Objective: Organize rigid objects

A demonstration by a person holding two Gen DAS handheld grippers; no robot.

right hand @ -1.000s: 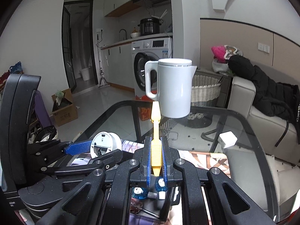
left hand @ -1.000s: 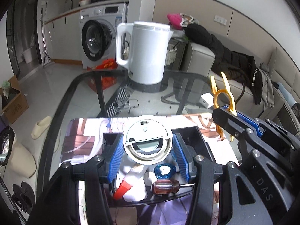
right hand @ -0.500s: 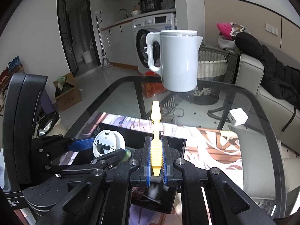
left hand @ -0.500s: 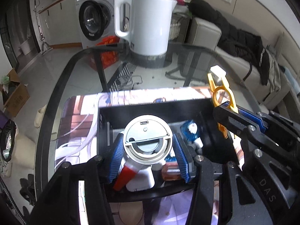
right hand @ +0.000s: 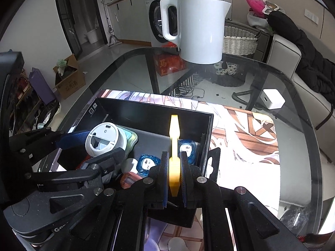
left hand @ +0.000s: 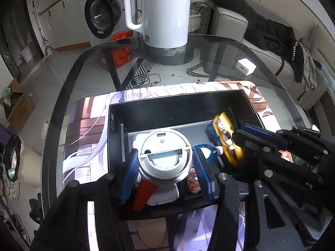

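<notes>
Both claws have sunk toward the black box (left hand: 180, 106) since a second ago, its interior now filling the lower view; left claw (left hand: 165, 163), at 7 o'clock, clenched on the white round device (left hand: 165, 156), held over the clutter, apparently for setting down; blue trinkets (right hand: 147, 163) and a red-tipped item (left hand: 144, 192) already inside; right claw (right hand: 173, 175), at 4 o'clock, clamped on the yellow clip (right hand: 173, 146), tip over the box's right side; white kettle (left hand: 165, 10) at 12 o'clock on the glass desk (left hand: 209, 62), well apart.
</notes>
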